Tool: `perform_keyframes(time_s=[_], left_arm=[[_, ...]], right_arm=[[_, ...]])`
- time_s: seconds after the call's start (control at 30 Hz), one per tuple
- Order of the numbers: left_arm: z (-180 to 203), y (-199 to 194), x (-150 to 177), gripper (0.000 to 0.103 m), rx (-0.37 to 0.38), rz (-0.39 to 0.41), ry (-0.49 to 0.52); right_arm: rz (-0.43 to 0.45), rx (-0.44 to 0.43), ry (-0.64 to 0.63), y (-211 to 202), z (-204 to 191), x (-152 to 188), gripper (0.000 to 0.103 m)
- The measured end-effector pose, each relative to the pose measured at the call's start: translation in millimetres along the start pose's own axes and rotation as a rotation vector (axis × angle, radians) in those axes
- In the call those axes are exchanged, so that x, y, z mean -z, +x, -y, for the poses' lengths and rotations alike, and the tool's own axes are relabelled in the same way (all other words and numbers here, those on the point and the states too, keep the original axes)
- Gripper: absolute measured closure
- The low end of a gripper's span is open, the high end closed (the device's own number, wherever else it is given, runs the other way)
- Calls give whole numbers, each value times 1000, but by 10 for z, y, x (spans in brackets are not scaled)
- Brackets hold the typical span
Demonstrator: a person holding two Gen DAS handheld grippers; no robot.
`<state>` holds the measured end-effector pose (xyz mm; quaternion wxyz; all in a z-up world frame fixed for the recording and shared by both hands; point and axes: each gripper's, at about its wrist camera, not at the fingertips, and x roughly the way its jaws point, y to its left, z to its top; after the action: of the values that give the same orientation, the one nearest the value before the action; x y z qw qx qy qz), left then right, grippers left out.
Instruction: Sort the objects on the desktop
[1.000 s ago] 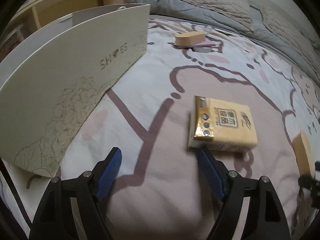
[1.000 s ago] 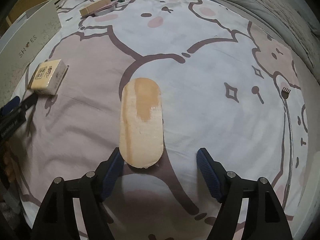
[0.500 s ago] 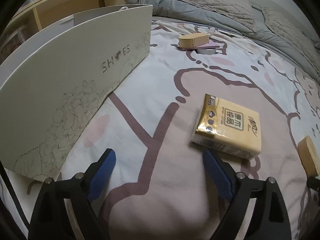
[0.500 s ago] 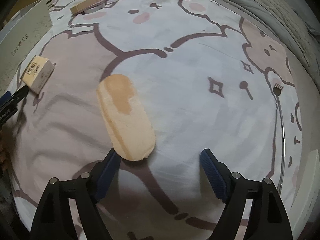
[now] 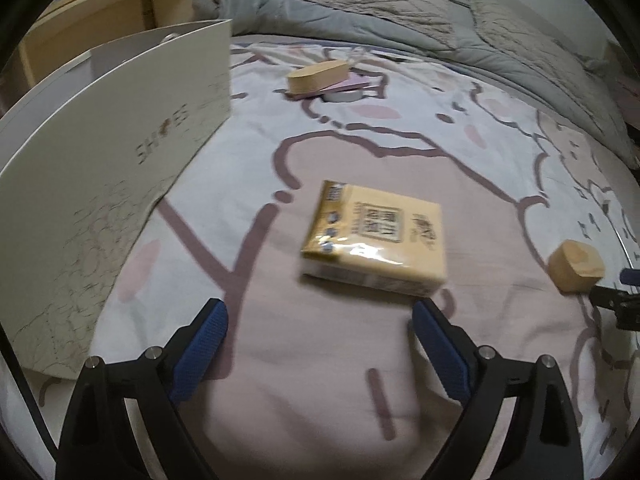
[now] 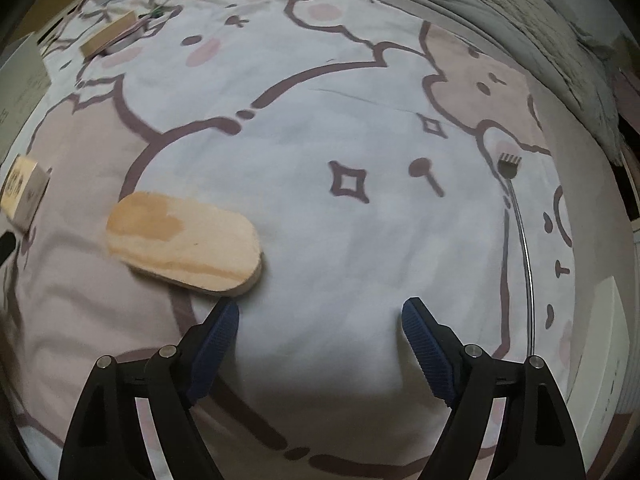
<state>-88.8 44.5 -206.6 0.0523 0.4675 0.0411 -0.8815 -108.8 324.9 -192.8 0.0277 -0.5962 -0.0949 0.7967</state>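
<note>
Both views looked down on a bed (image 5: 400, 128) covered by a pale sheet printed with cartoon animals in mauve outline.

The left gripper (image 5: 320, 320) had its blue-padded jaws spread wide and still widening by a little, with only bare sheet between them. Just ahead of it, nearer the right-hand finger, lay a yellow tissue pack (image 5: 376, 236), flat, wrapped in glossy film with dark print on top, slightly blurred. To the gripper's left stood a tall cream paper bag (image 5: 112, 152) marked with lettering and a faint line drawing, its wall close beside the left finger. Far ahead, a wooden block (image 5: 318, 76) rested on a pink sheet and a small grey item, possibly a roll of tape; the blur made that unclear. A rumpled grey quilt (image 5: 440, 8) lay beyond.

The right gripper (image 6: 320, 316) was also open, nothing between its pads. Just ahead and left of its left finger lay a flat oval wooden board (image 6: 184, 240), pale with a darker orange patch at one end, lying crosswise and clear of the pad. Ahead to the right, well apart, a thin metal rod with a small comb-like head (image 6: 509, 163) stretched along the sheet.
</note>
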Motion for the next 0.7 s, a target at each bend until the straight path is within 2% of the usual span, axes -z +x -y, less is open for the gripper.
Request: perform_keyframes(time_s=[0.17, 0.23, 0.4, 0.43, 0.6, 0.7], left_arm=[[101, 20, -53, 8, 29, 7, 21], [125, 55, -73, 8, 31, 1, 30], [156, 147, -140, 8, 41, -7, 46], [162, 162, -155, 8, 45, -7, 50], [198, 244, -249, 8, 48, -2, 77], [177, 306, -272, 8, 48, 0, 80]], right_arm=[[4, 5, -7, 57, -41, -35, 16], [1, 5, -3, 64, -28, -19, 8], [11, -20, -2, 43, -46, 46, 4], [11, -32, 0, 25, -63, 56, 0], [31, -86, 20, -115, -76, 134, 0], [80, -146, 52, -194, -156, 162, 0]])
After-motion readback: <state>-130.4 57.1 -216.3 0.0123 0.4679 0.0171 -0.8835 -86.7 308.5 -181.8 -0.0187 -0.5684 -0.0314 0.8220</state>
